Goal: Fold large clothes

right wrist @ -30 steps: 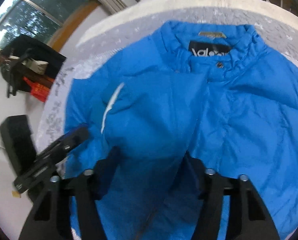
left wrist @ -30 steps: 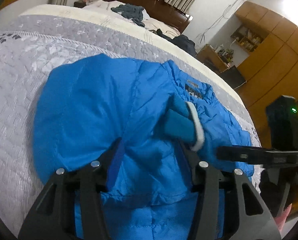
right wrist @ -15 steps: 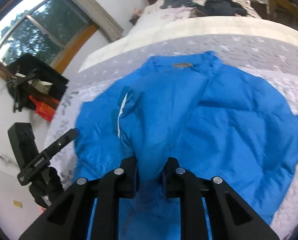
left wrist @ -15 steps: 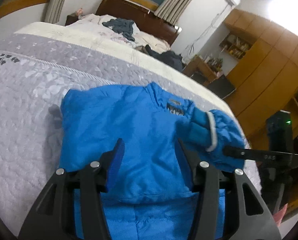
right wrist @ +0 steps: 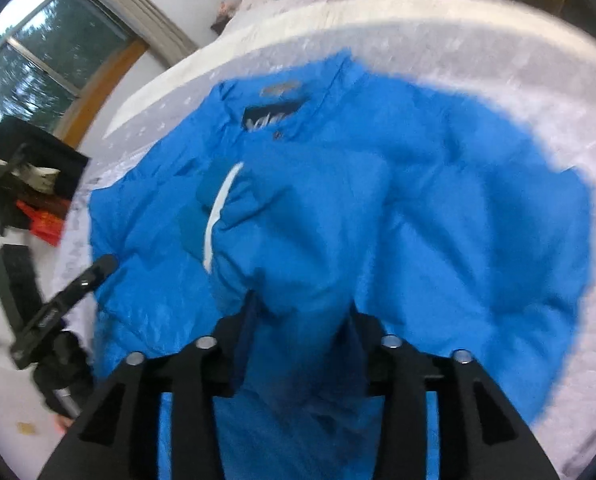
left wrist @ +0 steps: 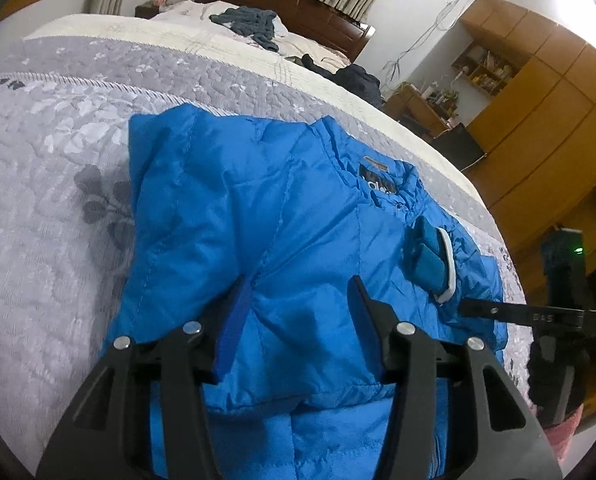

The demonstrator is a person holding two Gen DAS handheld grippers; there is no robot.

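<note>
Left gripper (left wrist: 295, 308): fingers spread, gripping nothing | right gripper (right wrist: 300, 322): fingers spread over fabric, grip indeterminate | puffy blue quilted jacket (left wrist: 257, 216): flat on grey floral-quilted bed (left wrist: 45, 168), white-trimmed cuff (left wrist: 444, 264) laid inward | progress: sleeve folded; remaining folds appear pending.

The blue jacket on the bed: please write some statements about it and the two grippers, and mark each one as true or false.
1. The blue jacket lies on a grey quilt. True.
2. The cuff resting on the jacket has a red edge. False: its edge is white.
3. The left gripper has its jaws apart, with jacket fabric between them. True.
4. The jacket's collar label is yellow. False: it is black with pale letters.
5. The right gripper is shut on a sock. False: its jaws are apart over the jacket.
</note>
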